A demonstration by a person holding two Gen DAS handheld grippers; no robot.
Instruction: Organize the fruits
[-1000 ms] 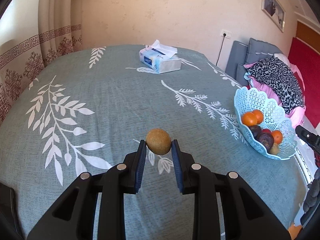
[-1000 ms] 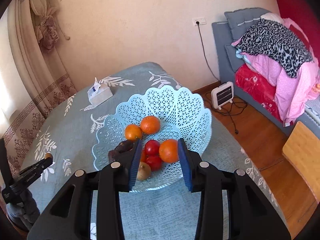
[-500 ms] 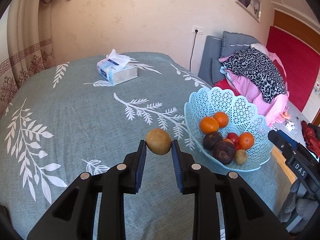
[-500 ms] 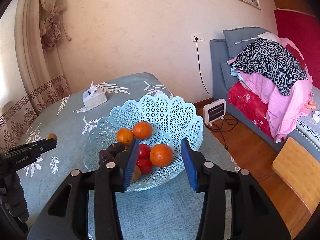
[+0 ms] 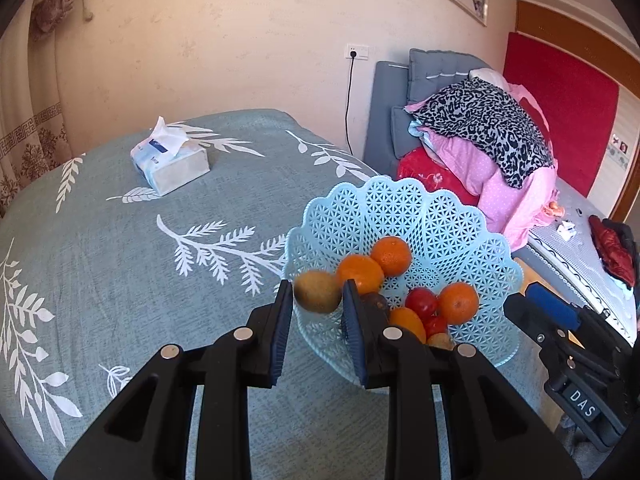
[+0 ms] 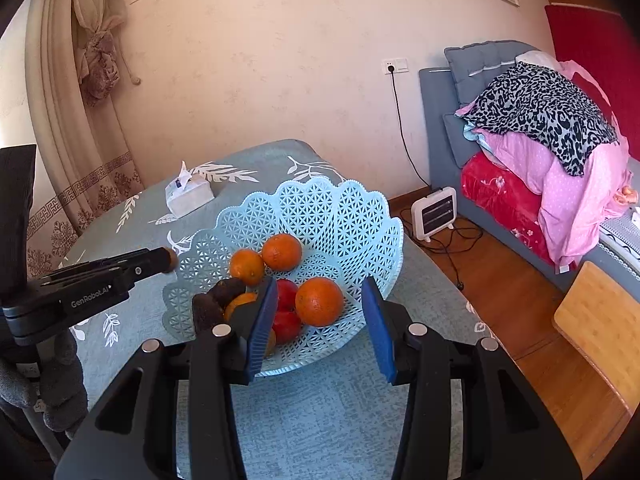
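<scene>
My left gripper (image 5: pixel 316 304) is shut on a brown kiwi (image 5: pixel 318 291) and holds it in the air at the near left rim of the light blue lattice basket (image 5: pixel 448 224). The basket holds oranges (image 5: pixel 391 255), red fruits (image 5: pixel 421 302) and a dark fruit. In the right wrist view my right gripper (image 6: pixel 318 320) is open and empty over the near side of the basket (image 6: pixel 352 216), with an orange (image 6: pixel 319 301) seen between its fingers. The left gripper (image 6: pixel 160 261) shows there at the basket's left rim.
A tissue box (image 5: pixel 170 160) lies on the far side of the teal leaf-patterned tablecloth (image 5: pixel 100 260). A sofa with piled clothes (image 5: pixel 484 132) stands to the right. A small white heater (image 6: pixel 435 218) and cables lie on the wooden floor.
My left gripper has carried the kiwi rightward up to the basket's rim. My right gripper has opened wider and stays over the basket.
</scene>
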